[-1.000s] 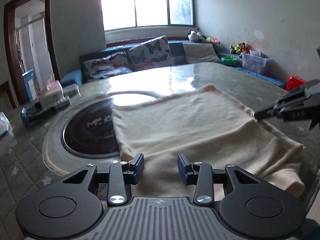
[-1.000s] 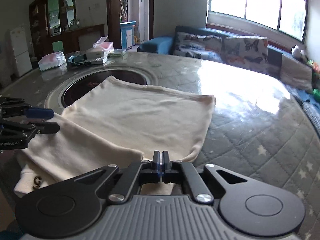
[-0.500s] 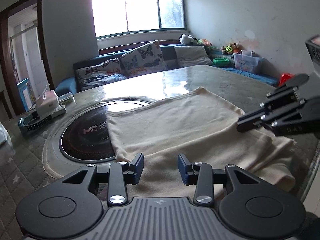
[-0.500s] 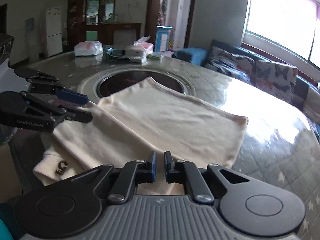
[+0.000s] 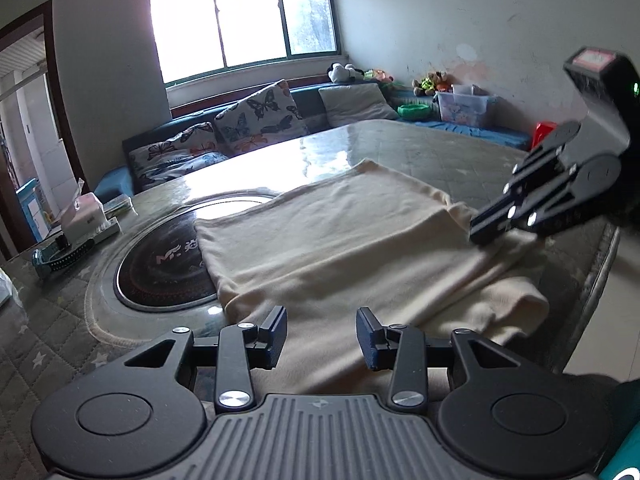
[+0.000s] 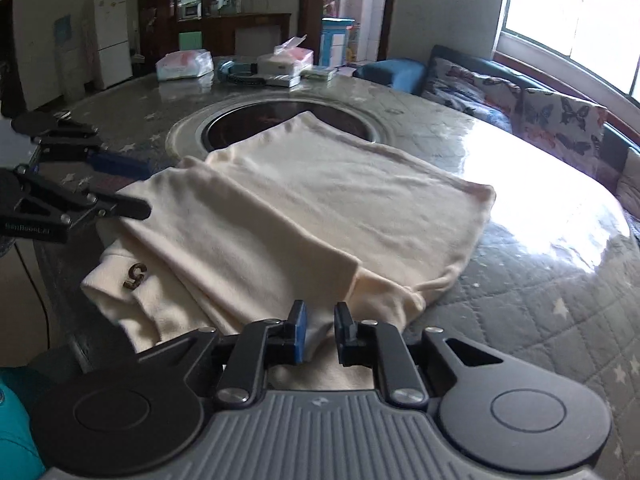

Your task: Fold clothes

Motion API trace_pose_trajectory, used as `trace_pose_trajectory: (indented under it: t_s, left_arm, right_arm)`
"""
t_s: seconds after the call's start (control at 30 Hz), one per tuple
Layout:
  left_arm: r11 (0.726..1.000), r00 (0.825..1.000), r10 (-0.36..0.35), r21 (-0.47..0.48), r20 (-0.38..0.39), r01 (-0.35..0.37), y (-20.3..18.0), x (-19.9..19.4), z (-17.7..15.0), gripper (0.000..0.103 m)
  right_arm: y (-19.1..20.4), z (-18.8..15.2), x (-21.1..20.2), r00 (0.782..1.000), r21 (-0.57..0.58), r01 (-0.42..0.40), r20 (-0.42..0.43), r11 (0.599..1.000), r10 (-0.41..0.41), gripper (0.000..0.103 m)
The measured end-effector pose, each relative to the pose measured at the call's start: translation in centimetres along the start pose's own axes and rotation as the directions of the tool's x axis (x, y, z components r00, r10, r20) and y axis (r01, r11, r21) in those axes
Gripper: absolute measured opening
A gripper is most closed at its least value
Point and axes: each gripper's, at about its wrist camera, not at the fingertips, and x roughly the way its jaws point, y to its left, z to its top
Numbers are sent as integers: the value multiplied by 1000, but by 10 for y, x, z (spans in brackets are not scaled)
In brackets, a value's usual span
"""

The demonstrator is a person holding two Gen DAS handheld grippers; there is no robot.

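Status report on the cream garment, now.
Left gripper open, empty. Right gripper jaws just opening, nothing pinched. Cream garment partly folded on table. Nothing blocking.

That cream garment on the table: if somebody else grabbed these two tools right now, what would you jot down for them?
Left gripper: open, nothing between its jaws, low over the near edge of the cream garment.
Right gripper: jaws have just been opening, a narrow gap now; cloth lies under them, not pinched.
Garment: spread on the round table, far end over the dark centre disc. One side is already folded in over the middle; the cuff with the small brown emblem sticks out at the table edge.
Left, probably: tuck in that cuff end, then fold the garment shorter.
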Motion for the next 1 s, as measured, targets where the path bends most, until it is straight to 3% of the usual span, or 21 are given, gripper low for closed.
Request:
trace_pose_trajectory:
  t_s: [0.13,0.33,0.7,0.87,0.93,1.0]
  left_arm:
    - [999,1000,-13,52,-5,13,-2,-7,-5,41]
    - [989,1000,-17,146,-14,19,-4,-22,-14,44]
    - [941,999,-37,336,-4,36,-32,-23,-34,46]
    - [921,998,-63,386,25,49,-45,-14,-36,46]
    - [923,997,-69,382,36,50,-46,-11,-34,42]
    - [934,996,-81,351,48,59,-43,-9,-30,23]
  right_arm:
    - [2,1,-11,999,-18,-2,42,1000,3,13]
    - [6,-4,3,999,-14,-44,-1,999,44,15]
    - [7,-7,-15,999,-35,-51,-4,998,51,16]
    - [13,-11,-24,999,-86,-40,-15,996,39,30]
    - [15,-12,-26,999,-100,-40,-16,994,39,30]
    - [17,-14,-29,999,-122,-39,-23,992,37,30]
